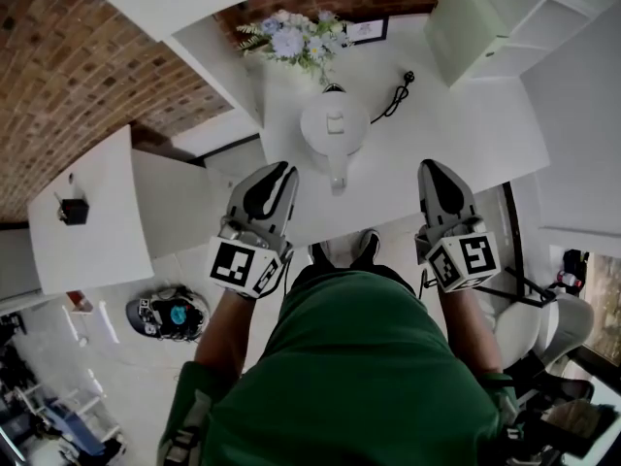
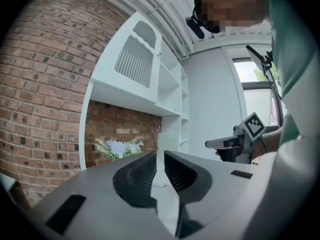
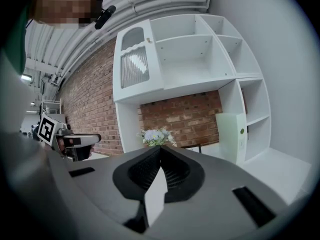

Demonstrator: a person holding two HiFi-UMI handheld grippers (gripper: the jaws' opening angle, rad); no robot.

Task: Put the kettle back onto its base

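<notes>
A white kettle stands on the white counter, handle toward me, with a black cord running off behind it. Its base is hidden under it. My left gripper hovers just short of the counter's near edge, left of the kettle's handle, jaws shut on nothing. My right gripper is held level with it on the right, also shut and empty. In the left gripper view the left gripper points at the shelf unit. The right gripper points at the flowers. Neither gripper view shows the kettle.
A bunch of flowers and a small frame stand at the counter's back by the brick wall. A pale green box sits in the white shelf unit. A white side table is at left, a round device on the floor.
</notes>
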